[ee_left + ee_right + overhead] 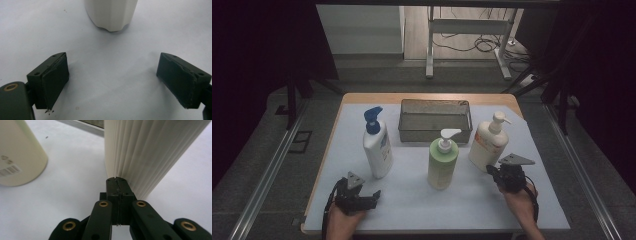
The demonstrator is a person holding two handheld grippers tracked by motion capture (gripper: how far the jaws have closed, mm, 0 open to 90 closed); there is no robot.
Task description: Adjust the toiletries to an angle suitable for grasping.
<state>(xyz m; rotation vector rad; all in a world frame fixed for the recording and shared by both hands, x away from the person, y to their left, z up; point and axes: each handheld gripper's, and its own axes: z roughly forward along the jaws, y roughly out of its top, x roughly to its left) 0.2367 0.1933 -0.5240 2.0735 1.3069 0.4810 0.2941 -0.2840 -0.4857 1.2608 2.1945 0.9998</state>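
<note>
The right gripper (493, 172) has its fingers (116, 185) pressed flat together with nothing between them, the tips right at the base of the cream bottle (488, 142); from the right gripper view, touching or just short cannot be told. The bottle stands on the tabletop (412, 200) at the right, in front of the basket's (435, 131) right corner and near the green bottle (443, 162). Its long axis is upright, and the pump spout points right and slightly away from the person.

The likely risk is a shove: closed fingers nudging the base could slide or tip the tall bottle toward the basket, since nothing grips it. A pinch would need the fingers spread first.

The left gripper (362, 196) rests low with fingers (53, 81) wide apart and empty, the blue-capped bottle (377, 145) just ahead.
</note>
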